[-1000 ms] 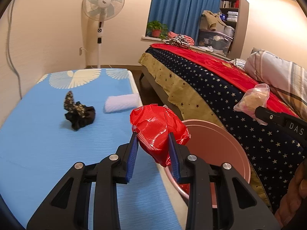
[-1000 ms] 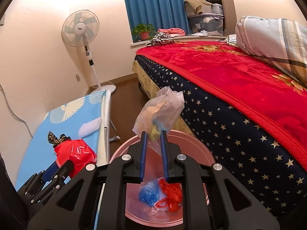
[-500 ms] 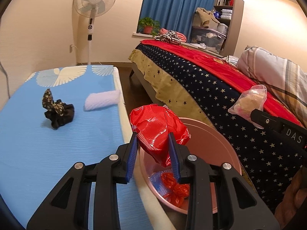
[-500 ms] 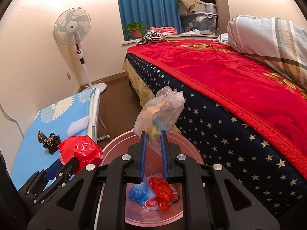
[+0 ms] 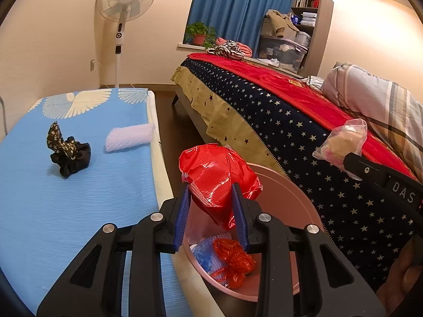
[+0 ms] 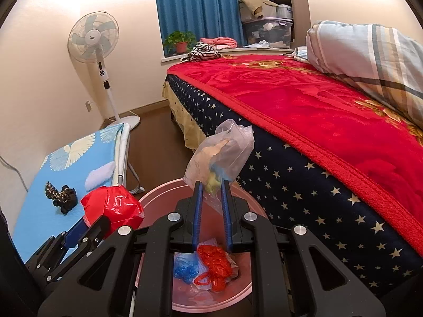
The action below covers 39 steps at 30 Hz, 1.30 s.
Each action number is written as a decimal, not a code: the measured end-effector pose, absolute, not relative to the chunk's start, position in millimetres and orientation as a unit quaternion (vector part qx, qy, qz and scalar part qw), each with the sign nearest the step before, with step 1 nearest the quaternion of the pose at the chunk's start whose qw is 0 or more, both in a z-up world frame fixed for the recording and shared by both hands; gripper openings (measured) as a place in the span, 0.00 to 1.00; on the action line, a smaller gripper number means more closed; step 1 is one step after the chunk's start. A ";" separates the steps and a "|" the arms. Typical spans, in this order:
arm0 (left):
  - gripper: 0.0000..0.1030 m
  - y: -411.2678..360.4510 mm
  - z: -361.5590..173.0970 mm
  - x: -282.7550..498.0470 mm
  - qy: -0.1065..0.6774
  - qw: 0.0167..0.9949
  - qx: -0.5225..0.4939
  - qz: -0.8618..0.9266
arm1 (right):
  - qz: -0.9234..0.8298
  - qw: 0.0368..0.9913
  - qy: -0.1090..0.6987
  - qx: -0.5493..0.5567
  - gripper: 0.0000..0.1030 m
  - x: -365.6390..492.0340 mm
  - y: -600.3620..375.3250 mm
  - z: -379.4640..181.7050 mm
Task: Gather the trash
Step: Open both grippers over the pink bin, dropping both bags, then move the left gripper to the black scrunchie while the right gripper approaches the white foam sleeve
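Observation:
My left gripper is shut on a crumpled red plastic bag and holds it above the pink bin. The bag also shows in the right wrist view. My right gripper is shut on a clear plastic bag with yellowish and blue scraps inside, above the same bin. Red and blue plastic scraps lie in the bin's bottom. A white foam piece and a black patterned cloth lie on the blue mat.
The bed with a red and starred navy blanket stands right beside the bin. A standing fan is at the far wall. A striped pillow lies on the bed. Brown floor runs between mat and bed.
Both grippers have moved over the bin with their bags held. The left gripper shifted right, off the mat, so the bin's contents now show beneath it.

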<state>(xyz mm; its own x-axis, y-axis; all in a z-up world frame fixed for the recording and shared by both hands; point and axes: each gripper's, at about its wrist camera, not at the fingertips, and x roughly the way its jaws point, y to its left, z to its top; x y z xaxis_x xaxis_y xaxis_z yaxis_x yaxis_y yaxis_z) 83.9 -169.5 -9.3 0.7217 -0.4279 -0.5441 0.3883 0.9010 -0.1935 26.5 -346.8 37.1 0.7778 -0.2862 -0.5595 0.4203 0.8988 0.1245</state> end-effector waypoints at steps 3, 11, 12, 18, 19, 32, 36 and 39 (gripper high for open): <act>0.31 -169.3 -9.3 83.7 0.301 0.926 -0.037 -0.226 | -0.192 0.933 0.278 0.124 0.17 27.6 -346.4 36.4; 0.54 -166.3 -8.2 81.9 0.300 0.929 -0.037 -0.214 | -0.199 0.932 0.275 0.124 0.48 24.9 -347.3 36.5; 0.54 -164.0 -8.1 82.0 0.300 0.930 -0.039 -0.209 | -0.198 0.933 0.275 0.123 0.48 24.7 -346.4 36.5; 0.54 -154.2 -4.8 83.6 0.297 0.935 -0.042 -0.188 | -0.192 0.935 0.273 0.119 0.48 24.1 -342.4 38.1; 0.54 -152.5 -4.3 84.0 0.297 0.936 -0.042 -0.186 | -0.189 0.936 0.272 0.118 0.48 23.8 -341.2 38.6; 0.53 -132.9 0.8 83.8 0.290 0.940 -0.054 -0.170 | -0.170 0.943 0.263 0.108 0.48 22.0 -329.5 42.8; 0.53 -126.9 2.2 83.6 0.289 0.941 -0.056 -0.166 | -0.165 0.945 0.262 0.106 0.48 22.4 -326.5 43.3; 0.53 -121.6 3.0 84.1 0.288 0.942 -0.059 -0.162 | -0.162 0.946 0.261 0.105 0.48 22.0 -324.3 43.8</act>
